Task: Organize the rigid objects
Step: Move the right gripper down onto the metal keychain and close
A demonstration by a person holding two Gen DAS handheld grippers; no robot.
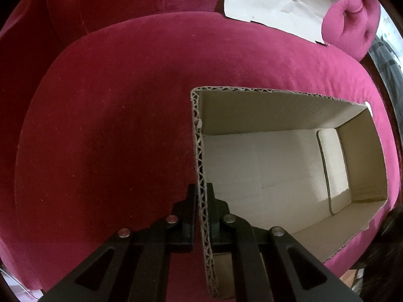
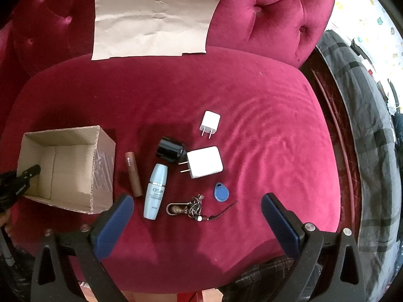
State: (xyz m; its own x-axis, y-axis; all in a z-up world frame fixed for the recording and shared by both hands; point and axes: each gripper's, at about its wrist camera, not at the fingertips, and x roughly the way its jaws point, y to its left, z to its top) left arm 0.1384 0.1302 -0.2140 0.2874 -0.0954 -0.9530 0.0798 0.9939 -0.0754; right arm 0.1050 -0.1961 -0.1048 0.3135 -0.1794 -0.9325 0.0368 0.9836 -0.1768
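Observation:
An open cardboard box (image 1: 277, 171) (image 2: 73, 166) stands on the red velvet seat. My left gripper (image 1: 202, 191) is shut on the box's near wall, one finger inside, one outside; it also shows in the right wrist view (image 2: 30, 171). My right gripper (image 2: 197, 209) is open and empty above the seat's front. Before it lie a light blue bottle (image 2: 155, 191), a brown tube (image 2: 133, 173), a black cap (image 2: 170, 149), a large white charger (image 2: 204, 162), a small white charger (image 2: 209, 122), a blue key fob (image 2: 220, 191) and a key bunch (image 2: 186, 209).
A sheet of brown paper (image 2: 153, 17) (image 1: 279, 2) leans on the tufted backrest (image 2: 272, 12). The seat's right edge drops to a dark frame and a grey plaid cloth (image 2: 372, 151). The box interior holds nothing.

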